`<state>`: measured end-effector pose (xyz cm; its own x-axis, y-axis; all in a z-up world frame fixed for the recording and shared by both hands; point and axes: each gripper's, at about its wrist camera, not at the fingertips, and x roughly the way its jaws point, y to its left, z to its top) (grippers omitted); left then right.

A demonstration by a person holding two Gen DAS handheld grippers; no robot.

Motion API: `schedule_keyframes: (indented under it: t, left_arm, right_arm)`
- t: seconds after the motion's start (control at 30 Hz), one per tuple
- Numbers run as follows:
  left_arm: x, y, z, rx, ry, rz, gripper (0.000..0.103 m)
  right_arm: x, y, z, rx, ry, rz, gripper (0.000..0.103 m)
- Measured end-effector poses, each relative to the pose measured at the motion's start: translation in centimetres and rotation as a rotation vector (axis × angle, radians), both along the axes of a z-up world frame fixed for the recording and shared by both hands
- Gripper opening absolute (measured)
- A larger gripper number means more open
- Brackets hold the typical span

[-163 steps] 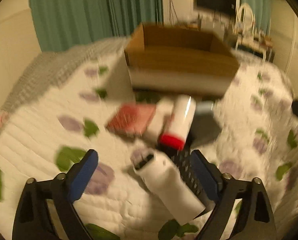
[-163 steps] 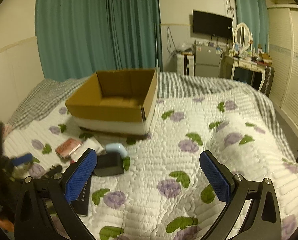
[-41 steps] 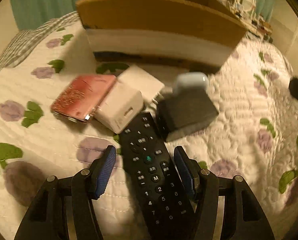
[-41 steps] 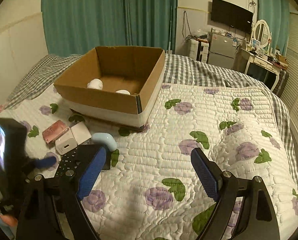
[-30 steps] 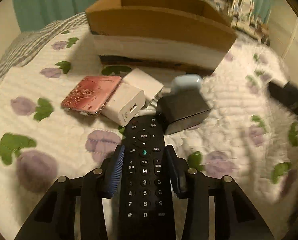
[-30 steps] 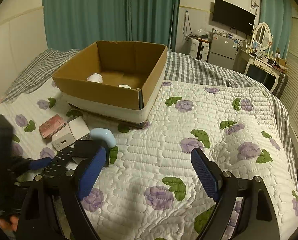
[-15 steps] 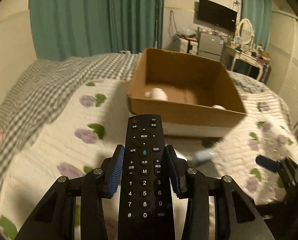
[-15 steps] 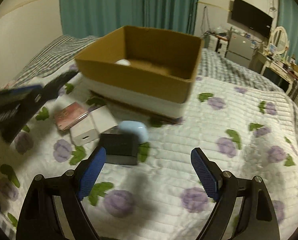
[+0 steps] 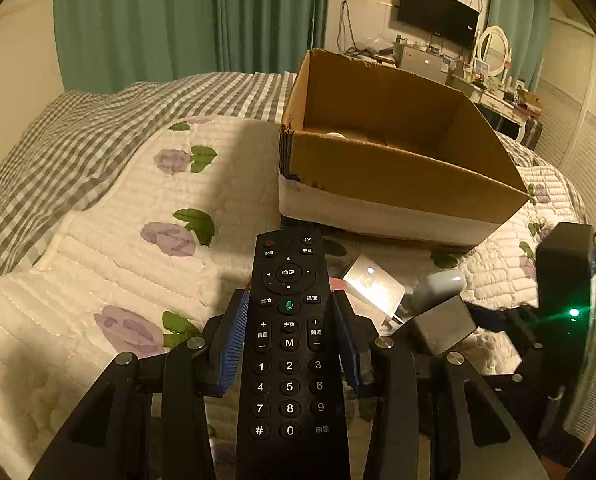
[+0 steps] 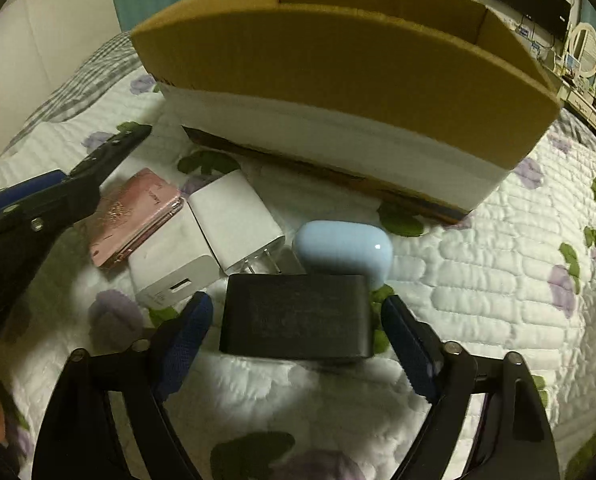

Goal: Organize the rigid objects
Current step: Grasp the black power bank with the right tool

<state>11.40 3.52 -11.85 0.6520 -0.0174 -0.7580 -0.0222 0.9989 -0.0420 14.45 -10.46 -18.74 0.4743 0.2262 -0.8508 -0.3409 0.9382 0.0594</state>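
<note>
My left gripper [image 9: 289, 312] is shut on a black remote control [image 9: 289, 344] and holds it above the bed, short of the open cardboard box [image 9: 398, 176]. My right gripper [image 10: 295, 320] is open, low over the quilt, its blue pads on either side of a black rectangular block [image 10: 295, 322] without touching it. Behind the block lie a pale blue case [image 10: 344, 250], two white chargers [image 10: 233, 220] [image 10: 169, 264] and a pink phone [image 10: 135, 216]. The box [image 10: 338, 64] stands just beyond them.
The floral quilt [image 9: 97, 240] covers the bed, with a grey checked blanket [image 9: 57, 140] at the far left. The left gripper's arm [image 10: 29, 216] reaches in at the right wrist view's left edge. A dresser and TV stand behind the bed.
My left gripper closed on the remote and lifted it off the quilt toward the box. My right gripper dropped down and forward until its open fingers flank the black block.
</note>
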Motion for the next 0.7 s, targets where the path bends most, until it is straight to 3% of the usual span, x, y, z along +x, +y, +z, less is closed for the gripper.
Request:
schedule_keyframes:
  t: [0.27, 0.47, 0.7]
  left_arm:
    - [-1.3, -0.1, 1.1, -0.023, -0.031, -0.006, 0.042]
    - [-3.3, -1.5, 2.9, -0.006, -0.073, -0.032, 0.042]
    - [-3.4, -2.9, 6.7, -0.013, -0.118, -0.050, 0.042]
  right_arm:
    - [-2.5, -1.2, 2.0, 0.012, -0.063, 0.023, 0.067]
    - [-4.8, -4.1, 7.0, 0.072, -0.163, -0.003, 0.067]
    - [-4.1, -5.7, 12.2, 0.114, -0.250, -0.042, 0.067]
